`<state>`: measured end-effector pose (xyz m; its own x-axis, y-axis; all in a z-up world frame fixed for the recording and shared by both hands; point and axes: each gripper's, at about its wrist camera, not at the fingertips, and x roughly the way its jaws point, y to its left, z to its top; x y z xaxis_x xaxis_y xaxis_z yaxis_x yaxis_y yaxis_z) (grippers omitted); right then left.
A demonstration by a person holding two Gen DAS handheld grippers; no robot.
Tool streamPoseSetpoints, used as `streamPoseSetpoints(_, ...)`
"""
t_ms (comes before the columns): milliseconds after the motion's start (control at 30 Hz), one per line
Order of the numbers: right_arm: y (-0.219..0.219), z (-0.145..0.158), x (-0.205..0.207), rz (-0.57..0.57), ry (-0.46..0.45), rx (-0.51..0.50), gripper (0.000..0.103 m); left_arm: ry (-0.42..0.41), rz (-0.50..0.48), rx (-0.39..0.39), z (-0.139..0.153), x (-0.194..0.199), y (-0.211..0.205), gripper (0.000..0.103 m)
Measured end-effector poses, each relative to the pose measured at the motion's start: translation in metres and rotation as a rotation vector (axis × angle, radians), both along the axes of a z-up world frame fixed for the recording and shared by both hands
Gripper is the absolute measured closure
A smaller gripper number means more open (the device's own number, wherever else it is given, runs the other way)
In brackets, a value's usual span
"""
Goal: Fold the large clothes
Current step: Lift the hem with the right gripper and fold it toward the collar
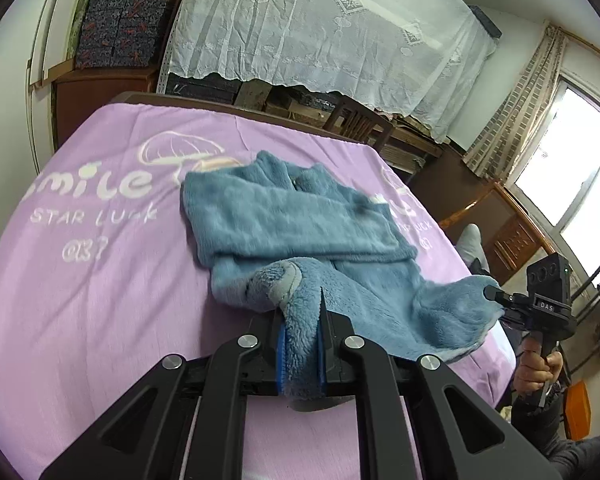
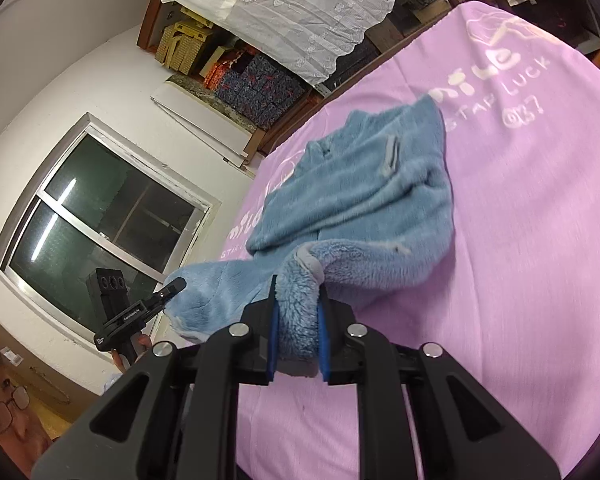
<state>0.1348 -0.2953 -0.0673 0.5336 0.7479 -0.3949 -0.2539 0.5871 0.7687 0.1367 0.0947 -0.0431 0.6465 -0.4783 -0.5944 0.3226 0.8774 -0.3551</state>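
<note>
Two-gripper hold on a soft garment. A blue plush fleece garment lies partly folded on a lilac bedspread printed with white lettering, its bulk heaped near the middle of the bed and its near edge drawn toward the person. The pile is thick and fuzzy; the cloth is judged soft, limp and fairly light, with no stiffness to keep a fold by itself, so it should drape and sag wherever it is unsupported. Fleece of this kind is not slippery, and the blue pads should bite well on a bunched edge.

The left gripper is clamped on a gathered wad of the near edge, close to a grey-trimmed band (a cuff or a hem; which one cannot be told). The fabric fills the gap between its blue-padded jaws. The right gripper likewise pinches a thick bunch of fleece beside a similar grey trim, its jaws pressed into the pile from both sides. In each wrist view the other gripper appears off to the side, its black fingertips closed on a separate corner of the same near edge, which hangs just past the edge of the bed.

Sensible holds are judged to be the corners and trimmed edges, where the cloth is doubled and least likely to stretch. The two holds lie apart along one edge, with slack cloth sagging between them. The rest of the garment rests on the bedspread ahead of both grippers.
</note>
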Motion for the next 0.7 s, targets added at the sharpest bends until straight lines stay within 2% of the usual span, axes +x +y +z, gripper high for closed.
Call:
streamPoseSetpoints(200, 0.001, 0.016, 0.054, -0.011, 0.000, -0.019, 0.089, -0.011, 0.015, 0.025, 0.016, 0.042, -0.005, 0.092)
streamPoseSetpoints(433, -0.001, 0.023, 0.138, -0.068, 0.039, -0.050, 0.089, 0.024, 0.052, 0.051, 0.021, 0.115, -0.008, 0.091)
streamPoseSetpoints(600, 0.001, 0.001, 0.194, -0.116, 0.116, -0.083, 0.089, 0.102, 0.092, 0.070, -0.001, 0.176, -0.008, 0.091)
streamPoseSetpoints(700, 0.006, -0.029, 0.221, -0.140, 0.184, -0.113, 0.089, 0.177, 0.124, 0.078, -0.032, 0.210, -0.006, 0.091)
